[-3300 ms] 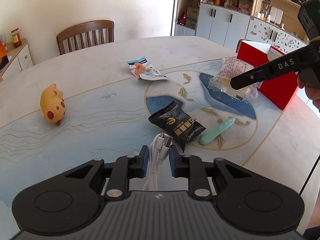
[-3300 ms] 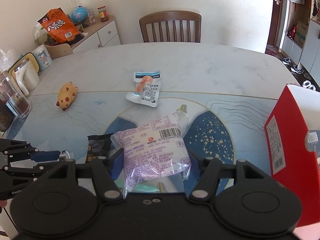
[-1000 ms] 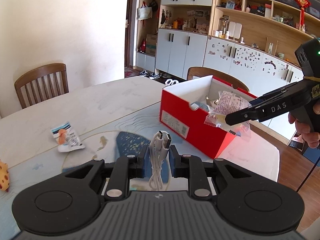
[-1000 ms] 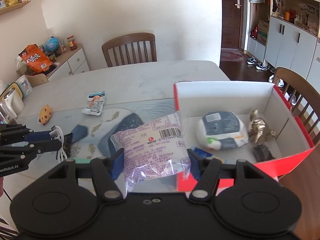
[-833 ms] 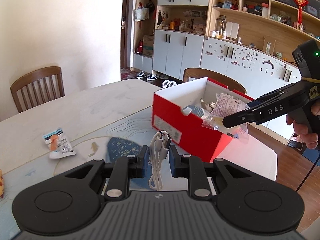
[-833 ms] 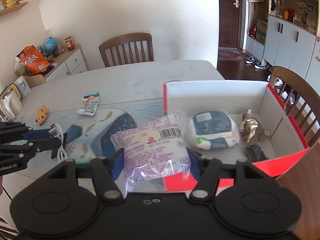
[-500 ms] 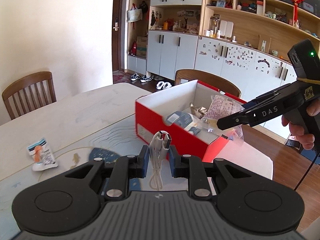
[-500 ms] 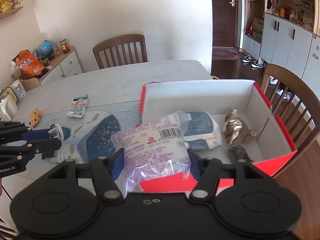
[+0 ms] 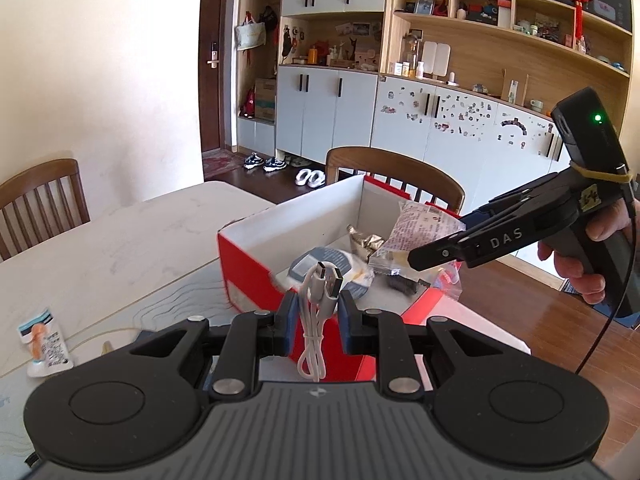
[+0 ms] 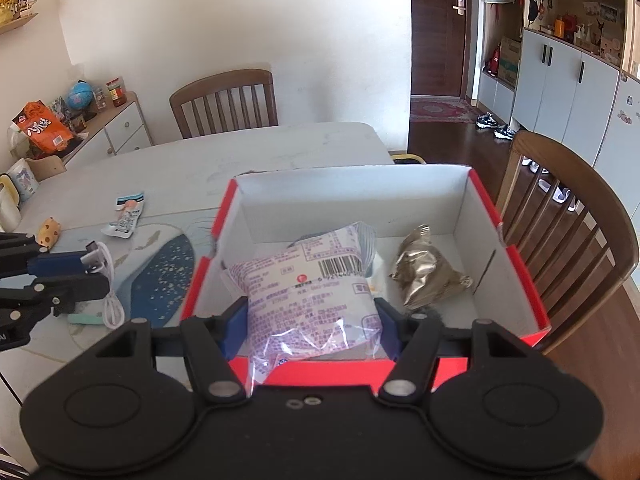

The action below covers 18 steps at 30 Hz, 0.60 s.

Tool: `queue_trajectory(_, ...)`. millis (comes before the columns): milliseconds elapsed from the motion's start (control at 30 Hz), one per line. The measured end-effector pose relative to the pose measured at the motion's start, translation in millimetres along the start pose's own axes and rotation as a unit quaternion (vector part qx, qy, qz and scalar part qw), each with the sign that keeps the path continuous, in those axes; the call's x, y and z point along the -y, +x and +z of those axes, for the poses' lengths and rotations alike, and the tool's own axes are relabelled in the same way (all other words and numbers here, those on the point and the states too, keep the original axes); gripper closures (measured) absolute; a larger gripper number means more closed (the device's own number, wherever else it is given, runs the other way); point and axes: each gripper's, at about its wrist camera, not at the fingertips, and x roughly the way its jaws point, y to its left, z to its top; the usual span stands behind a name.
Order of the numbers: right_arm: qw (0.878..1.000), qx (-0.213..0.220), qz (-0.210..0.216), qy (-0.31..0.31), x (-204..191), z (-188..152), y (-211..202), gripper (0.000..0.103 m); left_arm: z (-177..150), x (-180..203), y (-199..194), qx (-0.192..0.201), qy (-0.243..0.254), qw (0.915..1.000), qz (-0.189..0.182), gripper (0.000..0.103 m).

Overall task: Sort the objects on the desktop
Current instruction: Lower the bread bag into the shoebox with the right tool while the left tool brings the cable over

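Left gripper (image 9: 314,322): clamped narrow on a coiled white USB cable (image 9: 318,304), plug ends sticking up between the blue pads; it hangs just short of the red box's near-left wall.
Right gripper (image 10: 312,330): jaws set wide but pressing both sides of a clear purple-printed snack bag (image 10: 310,294), held above the near part of the box's inside; a person's hand (image 9: 588,256) grips its handle.
Red box (image 10: 520,276): open, white inside, standing at the tabletop's right edge.
Box contents: a crumpled gold foil packet (image 10: 426,272) by the right wall; a white-and-blue pouch (image 9: 324,266) mostly hidden under the held bag; a small dark item (image 9: 402,282), too unclear to name.
Tabletop (image 10: 280,152): pale marble look with a blue fish pattern near the box's left side.
Mint-green item (image 10: 84,318): near the left edge, partly hidden behind the left gripper.
Small sachet (image 10: 126,220): lying flat left of the box, well apart from it.
Yellow toy (image 10: 50,230): at the far-left edge.
Chairs: one beyond the far edge (image 10: 226,102), one behind the box (image 10: 568,216).
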Motion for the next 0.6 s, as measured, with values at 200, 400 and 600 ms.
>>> queue_trajectory(200,1.000,-0.006,-0.005,-0.010,16.3,7.3,8.7,0.039,13.8,7.2,12.8,0.008,0.007,0.9999,-0.004,0.083)
queue_trajectory(400,1.000,-0.011,-0.011,-0.024,29.8,14.2,17.6,0.039,30.0,15.7,25.5,0.017,0.013,0.9997,-0.011,0.083)
queue_trajectory(600,0.999,-0.014,-0.016,-0.036,42.3,19.3,27.1,0.039,43.7,20.7,40.1,0.018,0.011,0.9995,-0.024,0.083)
